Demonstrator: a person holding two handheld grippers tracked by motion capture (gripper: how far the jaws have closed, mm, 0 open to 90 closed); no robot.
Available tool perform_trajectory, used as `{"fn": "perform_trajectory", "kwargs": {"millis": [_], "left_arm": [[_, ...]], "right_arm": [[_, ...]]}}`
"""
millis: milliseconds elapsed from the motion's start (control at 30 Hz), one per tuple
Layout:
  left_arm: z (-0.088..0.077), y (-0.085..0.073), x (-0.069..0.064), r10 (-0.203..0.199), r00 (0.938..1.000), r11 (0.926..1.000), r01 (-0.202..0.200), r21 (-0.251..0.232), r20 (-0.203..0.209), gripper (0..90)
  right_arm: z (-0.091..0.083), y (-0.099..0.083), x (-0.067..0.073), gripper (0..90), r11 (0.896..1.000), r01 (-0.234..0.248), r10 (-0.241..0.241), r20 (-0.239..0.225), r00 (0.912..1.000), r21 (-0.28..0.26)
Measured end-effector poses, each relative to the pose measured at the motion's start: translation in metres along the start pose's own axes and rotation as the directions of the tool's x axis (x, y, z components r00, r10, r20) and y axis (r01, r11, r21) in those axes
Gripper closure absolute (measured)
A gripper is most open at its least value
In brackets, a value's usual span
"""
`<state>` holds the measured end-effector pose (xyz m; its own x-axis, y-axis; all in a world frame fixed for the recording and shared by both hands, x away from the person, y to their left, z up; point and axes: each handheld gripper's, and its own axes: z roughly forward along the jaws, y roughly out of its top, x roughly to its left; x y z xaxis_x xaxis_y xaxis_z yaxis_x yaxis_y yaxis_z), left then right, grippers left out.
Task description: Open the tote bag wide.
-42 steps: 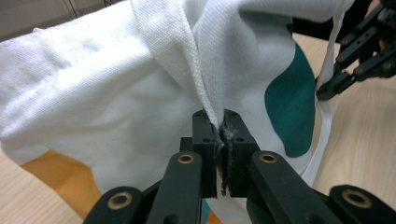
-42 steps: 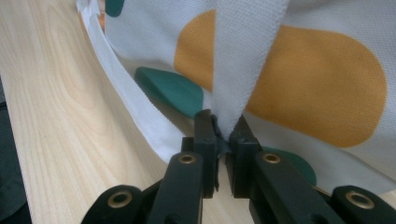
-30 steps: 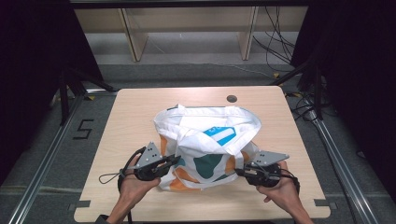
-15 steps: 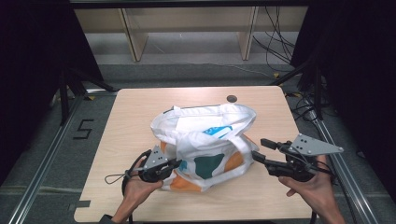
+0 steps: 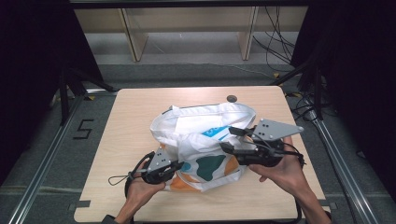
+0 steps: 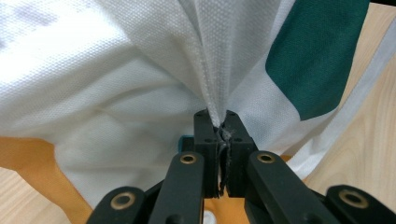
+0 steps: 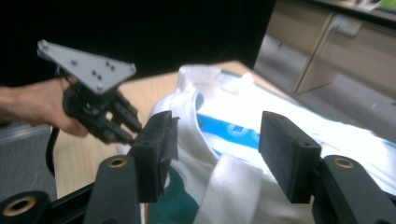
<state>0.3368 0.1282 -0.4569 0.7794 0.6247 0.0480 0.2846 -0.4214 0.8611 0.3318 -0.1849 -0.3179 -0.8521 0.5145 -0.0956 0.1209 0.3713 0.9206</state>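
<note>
A white tote bag [image 5: 205, 140] with teal, orange and blue print lies crumpled on the wooden table [image 5: 140, 107]. My left gripper [image 5: 176, 165] is at the bag's near left corner, shut on a fold of white fabric along a seam [image 6: 219, 128]. My right gripper [image 5: 229, 139] hovers above the bag's right half. Its jaws have just been opening and stand open [image 7: 217, 140] with nothing pinched. A white strap [image 7: 229, 186] of the bag lies below their gap. The left gripper [image 7: 133, 133] also shows farther off in the right gripper view.
A small dark round object [image 5: 231, 98] sits at the table's far edge. Wooden shelving [image 5: 187, 28] stands beyond the table. Cables [image 5: 280, 42] trail at the back right. A floor mark shaped like a 5 [image 5: 83, 129] is left of the table.
The right gripper let go of the bag's right edge, opened, rose and came in over the bag. The left gripper stayed put, still clamped on the fabric.
</note>
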Motion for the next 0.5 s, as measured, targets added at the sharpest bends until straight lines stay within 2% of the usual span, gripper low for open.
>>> {"fn": "perform_trajectory", "kwargs": {"millis": [33, 67, 100, 133, 167, 200, 233, 300, 333, 400, 467, 500], "left_arm": [[-0.001, 0.000, 0.001, 0.021, 0.9998, 0.9997, -0.021, 0.014, 0.003, 86.5], [0.000, 0.000, 0.000, -0.004, 1.0000, 1.0000, 0.004, -0.003, -0.001, 86.5], [0.000, 0.000, 0.000, 0.000, 1.0000, 1.0000, 0.000, -0.003, -0.005, 86.5], [0.000, 0.000, 0.000, 0.002, 1.0000, 1.0000, -0.002, -0.004, -0.007, 86.4], [0.000, 0.000, 0.000, 0.003, 1.0000, 1.0000, -0.003, -0.004, -0.008, 86.4], [0.001, -0.001, -0.001, -0.004, 1.0000, 1.0000, 0.004, 0.001, 0.001, 86.4], [0.000, 0.000, 0.001, 0.017, 0.9999, 0.9997, -0.017, 0.020, -0.002, 86.4], [0.005, -0.002, 0.001, -0.007, 1.0000, 0.9999, 0.007, 0.008, -0.002, 86.4], [0.006, -0.003, 0.002, -0.008, 1.0000, 0.9999, 0.008, 0.011, -0.005, 86.3], [0.009, -0.006, 0.003, -0.003, 1.0000, 0.9999, 0.003, 0.016, -0.004, 86.3], [0.012, -0.010, 0.001, 0.005, 1.0000, 0.9993, -0.005, 0.037, -0.007, 86.3], [0.013, -0.011, 0.001, 0.039, 0.9992, 0.9978, -0.039, 0.053, -0.011, 86.3]], "right_arm": [[0.003, 0.001, -0.002, 48.8, 1.000, 0.013, -0.012, -0.019, 0.9998, 0.027], [0.007, 0.001, -0.004, 54.3, 0.999, 0.036, -0.036, -0.008, 0.9993, 0.040], [0.010, 0.000, -0.005, 67.0, 0.996, 0.051, -0.048, -0.037, 0.9981, 0.068], [0.012, -0.001, -0.005, 73.4, 0.994, 0.080, -0.075, -0.063, 0.9951, 0.080], [0.011, -0.003, -0.002, 86.9, 0.991, 0.084, -0.075, -0.082, 0.9938, 0.103], [0.010, -0.004, 0.000, 87.6, 0.989, 0.104, -0.092, -0.111, 0.9895, 0.107], [0.008, -0.006, 0.008, 89.4, 0.981, 0.142, -0.129, -0.107, 0.9858, 0.130], [0.010, -0.012, 0.016, 89.8, 0.973, 0.160, -0.141, -0.124, 0.9822, 0.165], [0.015, -0.020, 0.022, 89.8, 0.964, 0.171, -0.144, -0.141, 0.9795, 0.202], [0.024, -0.035, 0.027, 89.8, 0.955, 0.169, -0.135, -0.150, 0.9795, 0.245], [0.033, -0.047, 0.029, 89.9, 0.955, 0.151, -0.113, -0.158, 0.9809, 0.254], [0.036, -0.052, 0.030, 89.9, 0.954, 0.145, -0.107, -0.153, 0.9824, 0.264]]}}
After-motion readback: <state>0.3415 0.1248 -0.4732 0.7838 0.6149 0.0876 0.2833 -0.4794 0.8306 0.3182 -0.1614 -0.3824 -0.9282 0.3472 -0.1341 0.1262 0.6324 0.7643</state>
